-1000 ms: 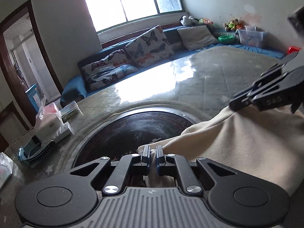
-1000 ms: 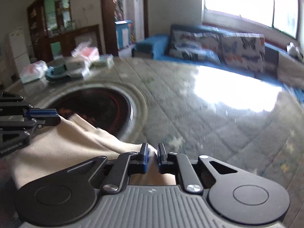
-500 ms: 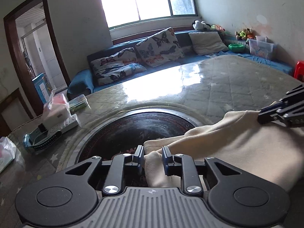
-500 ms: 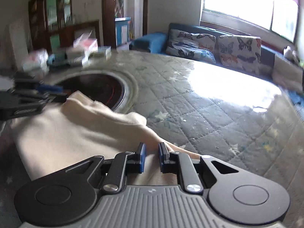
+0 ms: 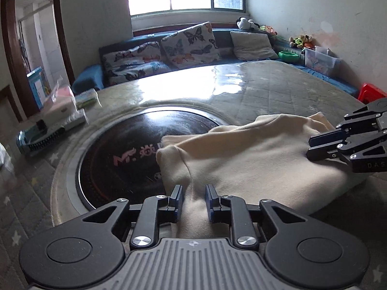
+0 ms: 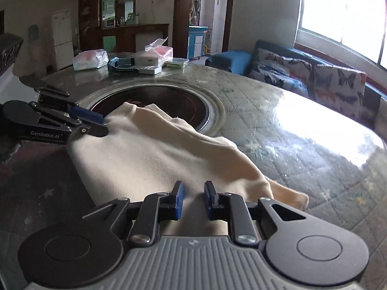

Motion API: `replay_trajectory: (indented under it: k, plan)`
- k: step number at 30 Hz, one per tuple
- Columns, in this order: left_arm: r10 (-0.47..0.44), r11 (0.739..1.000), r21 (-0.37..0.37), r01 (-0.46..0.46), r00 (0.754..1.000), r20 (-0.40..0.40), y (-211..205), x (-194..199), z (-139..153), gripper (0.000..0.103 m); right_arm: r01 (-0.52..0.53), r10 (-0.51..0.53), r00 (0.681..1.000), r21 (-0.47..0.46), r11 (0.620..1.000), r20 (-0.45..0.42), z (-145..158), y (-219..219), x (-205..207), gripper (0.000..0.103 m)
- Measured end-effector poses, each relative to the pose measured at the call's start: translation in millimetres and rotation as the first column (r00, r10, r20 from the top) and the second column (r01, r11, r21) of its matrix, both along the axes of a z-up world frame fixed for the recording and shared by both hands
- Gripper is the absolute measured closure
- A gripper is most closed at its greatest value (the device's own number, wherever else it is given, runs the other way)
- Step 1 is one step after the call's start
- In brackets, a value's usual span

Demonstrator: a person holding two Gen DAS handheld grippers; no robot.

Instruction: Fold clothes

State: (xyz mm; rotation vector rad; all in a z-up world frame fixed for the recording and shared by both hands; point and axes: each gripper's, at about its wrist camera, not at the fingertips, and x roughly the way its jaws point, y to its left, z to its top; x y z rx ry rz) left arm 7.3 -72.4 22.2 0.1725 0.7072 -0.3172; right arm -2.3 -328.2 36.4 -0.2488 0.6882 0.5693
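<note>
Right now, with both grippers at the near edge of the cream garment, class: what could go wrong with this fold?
1. The left gripper and right gripper have just been opening with cloth between them; pulling away may drag the cream garment and undo the fold.
2. The far edge looks bunched and uneven, so creases may set.
3. The garment overlaps the dark round inset, possibly picking up dirt.

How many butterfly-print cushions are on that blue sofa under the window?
2. One butterfly cushion lies low at the sofa's left end; the other leans upright beside it, nearer the plain grey pillow. More could be hidden past the frame edge.
</note>
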Motion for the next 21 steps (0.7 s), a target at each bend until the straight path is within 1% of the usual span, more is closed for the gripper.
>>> replay_trajectory:
  k: [5, 10, 13, 15, 17, 19, 21]
  plan:
    - [-0.015, 0.999, -0.045, 0.014, 0.999, -0.034, 3, -7, 1, 0.082, -0.041, 0.042, 0.999, -0.035, 0.999, 0.017, 0, -3, -9, 0.085]
    - [-0.068, 0.993, -0.1, 0.06, 0.995, -0.078, -2, -28, 3, 0.082, -0.056, 0.058, 0.998, -0.055, 0.997, 0.02, 2, -14, -23, 0.085]
    - [-0.117, 0.99, -0.094, 0.11, 0.99, -0.078, -14, -49, 5, 0.082, -0.046, 0.048, 0.998, -0.079, 0.996, 0.028, 4, -24, -40, 0.085]
    - [-0.133, 0.988, -0.095, 0.125, 0.988, -0.081, -19, -56, 8, 0.081, -0.005, 0.008, 0.999, -0.066, 0.998, 0.033, 8, -33, -51, 0.085]
    - [-0.128, 0.99, -0.064, 0.125, 0.99, -0.051, -21, -61, 11, 0.08, 0.034, -0.031, 0.998, -0.055, 0.998, 0.046, 14, -43, -64, 0.085]
    - [-0.123, 0.991, -0.05, 0.122, 0.992, -0.025, -22, -62, 18, 0.08, 0.071, -0.068, 0.996, -0.044, 0.996, 0.057, 20, -52, -78, 0.085]
    - [-0.119, 0.992, -0.036, 0.119, 0.993, 0.001, -22, -63, 24, 0.08, 0.103, -0.1, 0.994, -0.057, 0.993, 0.051, 19, -60, -87, 0.086]
